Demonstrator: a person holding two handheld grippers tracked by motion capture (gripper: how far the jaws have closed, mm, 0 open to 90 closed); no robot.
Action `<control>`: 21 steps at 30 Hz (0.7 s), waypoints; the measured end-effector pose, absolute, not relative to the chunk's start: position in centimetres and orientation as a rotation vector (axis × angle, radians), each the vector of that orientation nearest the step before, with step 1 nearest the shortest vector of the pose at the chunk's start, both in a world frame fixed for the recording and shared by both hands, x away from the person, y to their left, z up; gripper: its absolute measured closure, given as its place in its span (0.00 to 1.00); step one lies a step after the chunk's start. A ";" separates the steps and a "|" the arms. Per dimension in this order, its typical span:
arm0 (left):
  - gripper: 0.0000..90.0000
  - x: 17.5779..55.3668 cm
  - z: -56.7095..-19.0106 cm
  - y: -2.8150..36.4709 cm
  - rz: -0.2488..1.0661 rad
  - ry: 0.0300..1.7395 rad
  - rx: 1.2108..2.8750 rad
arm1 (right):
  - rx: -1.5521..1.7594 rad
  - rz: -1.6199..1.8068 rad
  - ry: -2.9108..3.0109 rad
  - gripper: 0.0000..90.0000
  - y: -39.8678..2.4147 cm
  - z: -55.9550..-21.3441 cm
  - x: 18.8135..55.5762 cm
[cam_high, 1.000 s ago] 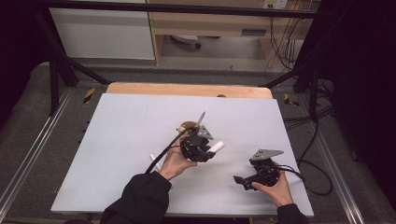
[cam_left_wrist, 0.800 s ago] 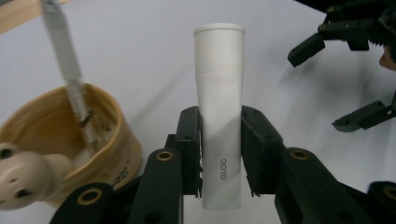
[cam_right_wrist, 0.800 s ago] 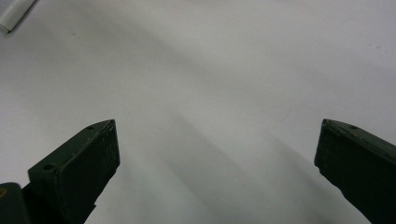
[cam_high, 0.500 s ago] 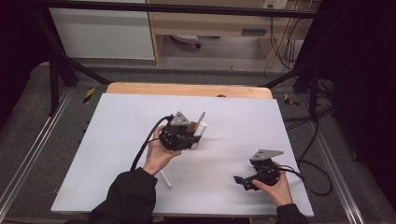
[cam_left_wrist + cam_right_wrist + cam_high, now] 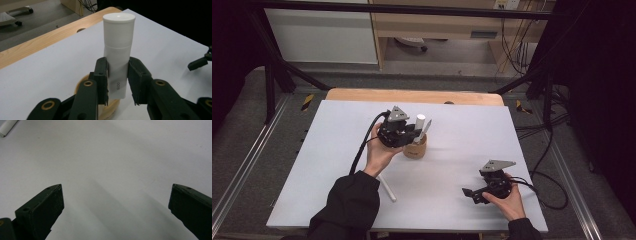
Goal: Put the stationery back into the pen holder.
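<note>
A white sheet [image 5: 337,165] covers the table, leaving a strip of bare wood [image 5: 412,95] along the far edge; beyond that lie grey floor, a white cabinet [image 5: 322,30], a wooden shelf unit and loose cables at the right, with black frame bars crossing the scene. Near the middle of the sheet stands a small wooden cup [image 5: 415,149] with a thin white piece leaning out of it toward the upper right. The left gripper [image 5: 409,135], held in the person's left hand [image 5: 379,152], has its jaws clamped on the lower half of a white tube [image 5: 118,50]; the tube stands upright, long axis vertical, capped end up, its bottom end just above or inside the cup's rim, which of the two I cannot tell. Small print runs lengthwise along its label. A white stick [image 5: 387,187] lies flat on the sheet near the left sleeve, pointing away and to the left. The right gripper [image 5: 472,194] rests low at the near right of the sheet, well apart from the cup, jaws spread wide with nothing between them.
</note>
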State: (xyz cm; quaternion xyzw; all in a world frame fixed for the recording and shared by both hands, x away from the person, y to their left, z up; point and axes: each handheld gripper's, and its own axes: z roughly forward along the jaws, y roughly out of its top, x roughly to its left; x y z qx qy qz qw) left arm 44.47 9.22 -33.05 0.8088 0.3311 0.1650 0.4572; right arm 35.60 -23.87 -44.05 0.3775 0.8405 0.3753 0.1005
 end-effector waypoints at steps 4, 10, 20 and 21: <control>0.77 45.6 -33.7 9.1 0.399 0.839 1.992 | 1.116 1.108 2.486 0.01 -23.9 -44.1 35.6; 0.77 46.6 -34.8 8.8 0.402 0.860 2.007 | 1.115 1.106 2.488 0.01 -23.8 -44.1 35.6; 0.77 47.4 -36.6 8.7 0.369 0.888 2.049 | 1.116 1.101 2.490 0.01 -23.8 -44.1 35.6; 0.77 47.4 -36.8 8.7 0.362 0.896 2.054 | 1.113 1.103 2.489 0.01 -23.8 -44.2 35.6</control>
